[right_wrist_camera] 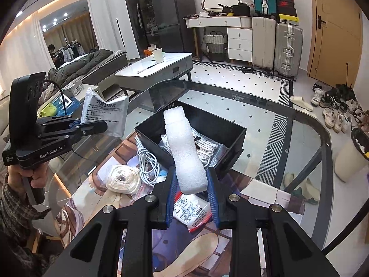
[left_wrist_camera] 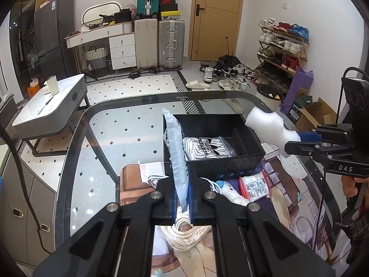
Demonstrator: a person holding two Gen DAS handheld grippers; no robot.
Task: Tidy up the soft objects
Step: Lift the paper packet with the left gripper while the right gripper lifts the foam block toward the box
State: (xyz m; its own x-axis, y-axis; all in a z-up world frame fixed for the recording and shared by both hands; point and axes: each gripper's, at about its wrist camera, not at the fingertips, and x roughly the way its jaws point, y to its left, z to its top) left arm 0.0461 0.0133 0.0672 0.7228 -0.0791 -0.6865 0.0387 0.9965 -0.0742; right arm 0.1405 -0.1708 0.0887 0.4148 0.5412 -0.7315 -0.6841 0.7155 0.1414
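My left gripper (left_wrist_camera: pixel 181 169) is shut on a flat silver-blue sachet (left_wrist_camera: pixel 175 143), seen edge-on and held above the table just left of the black box (left_wrist_camera: pixel 233 164). An adidas packet (left_wrist_camera: pixel 204 149) lies inside the box. My right gripper (right_wrist_camera: pixel 191 170) is shut on a strip of white foam (right_wrist_camera: pixel 186 147) that hangs over the black box (right_wrist_camera: pixel 230 136), where a bagged white cord (right_wrist_camera: pixel 208 151) lies. In the right wrist view the left gripper (right_wrist_camera: pixel 94 123) holds the sachet (right_wrist_camera: pixel 106 113) at the left. The right gripper (left_wrist_camera: pixel 293 142) and foam (left_wrist_camera: pixel 265 127) show at the right of the left wrist view.
On the printed mat lie a red-and-white packet (right_wrist_camera: pixel 193 210), a bagged white coil (right_wrist_camera: pixel 124 180), a grey cable (right_wrist_camera: pixel 147 159) and a white soft thing (left_wrist_camera: pixel 228 189). The glass table's rim (right_wrist_camera: pixel 322 124) curves behind the box. A hand (right_wrist_camera: pixel 34 175) grips the left handle.
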